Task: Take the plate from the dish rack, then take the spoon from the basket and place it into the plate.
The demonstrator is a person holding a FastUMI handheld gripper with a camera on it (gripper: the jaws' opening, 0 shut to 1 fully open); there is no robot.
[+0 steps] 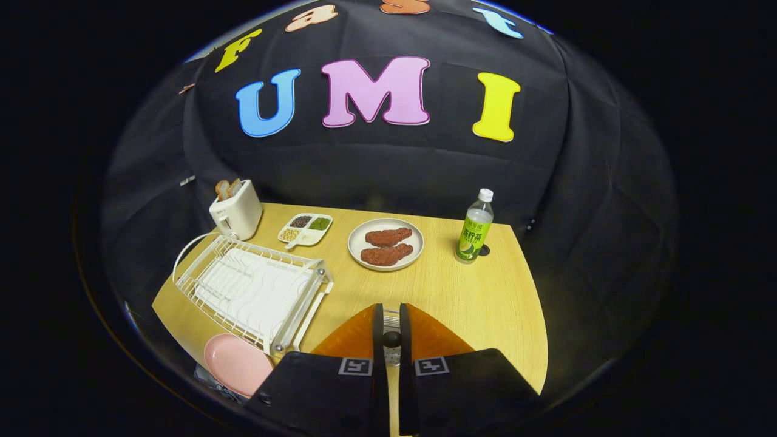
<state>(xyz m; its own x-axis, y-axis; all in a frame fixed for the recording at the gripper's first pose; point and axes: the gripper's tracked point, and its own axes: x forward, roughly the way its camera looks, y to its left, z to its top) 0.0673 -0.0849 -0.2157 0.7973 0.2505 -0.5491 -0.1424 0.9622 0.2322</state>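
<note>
My gripper (391, 340) is nearly closed, its fingers pressing on a dark rounded handle end (391, 338) that looks like the spoon. Its bowl is hidden. Behind and below the handle, bits of a perforated metal basket (392, 318) show in the narrow gap between the fingers. The pink plate (235, 364) lies flat on the wooden table, left of the fingers and just in front of the white wire dish rack (255, 290). No dishes stand in the rack.
Beyond the fingers a white plate (358, 243) holds two pieces of meat. A green bottle (475, 227) stands to its right. A divided dish of beans (305, 229) and a white toaster (237, 209) with bread sit behind the rack.
</note>
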